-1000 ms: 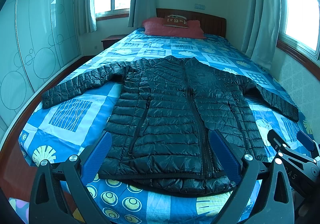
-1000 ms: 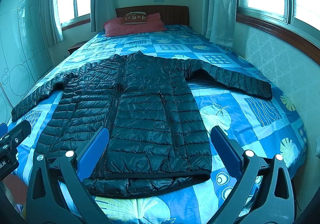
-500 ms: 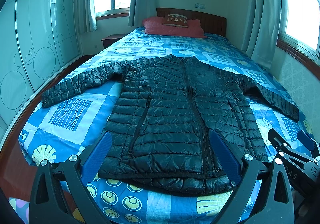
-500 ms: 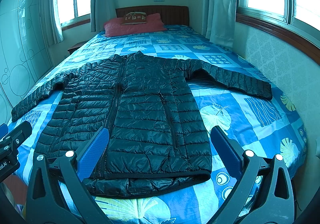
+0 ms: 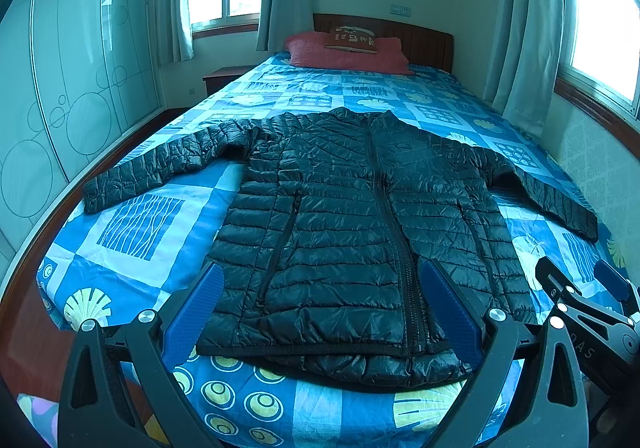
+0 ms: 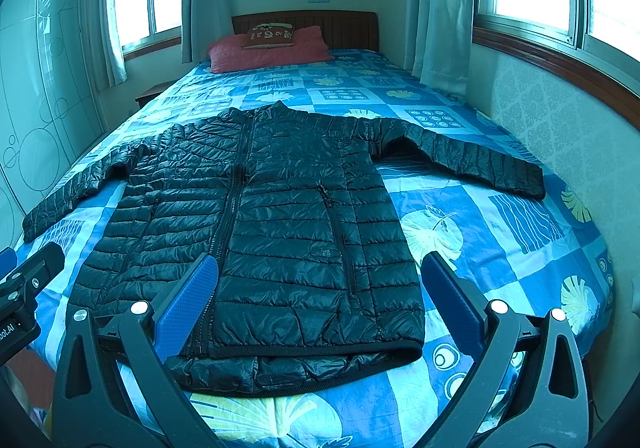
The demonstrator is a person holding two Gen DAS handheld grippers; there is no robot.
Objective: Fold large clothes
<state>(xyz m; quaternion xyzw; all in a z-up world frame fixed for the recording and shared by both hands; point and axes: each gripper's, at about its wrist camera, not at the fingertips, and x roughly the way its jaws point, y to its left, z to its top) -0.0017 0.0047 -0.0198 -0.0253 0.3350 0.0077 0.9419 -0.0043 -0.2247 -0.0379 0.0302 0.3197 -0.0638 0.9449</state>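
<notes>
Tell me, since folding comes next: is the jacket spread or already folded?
Spread: the jacket lies flat on the bed, zipped, both sleeves stretched outward.

Both wrist cameras looked from beyond the foot of the bed (image 5: 280, 400), facing along it toward the headboard (image 6: 344, 28). The left view sat nearer the bed's wardrobe side, the right view nearer its wall side. Both shared the spread jacket (image 5: 352, 232), the pillows (image 6: 272, 50) and the headboard.
</notes>
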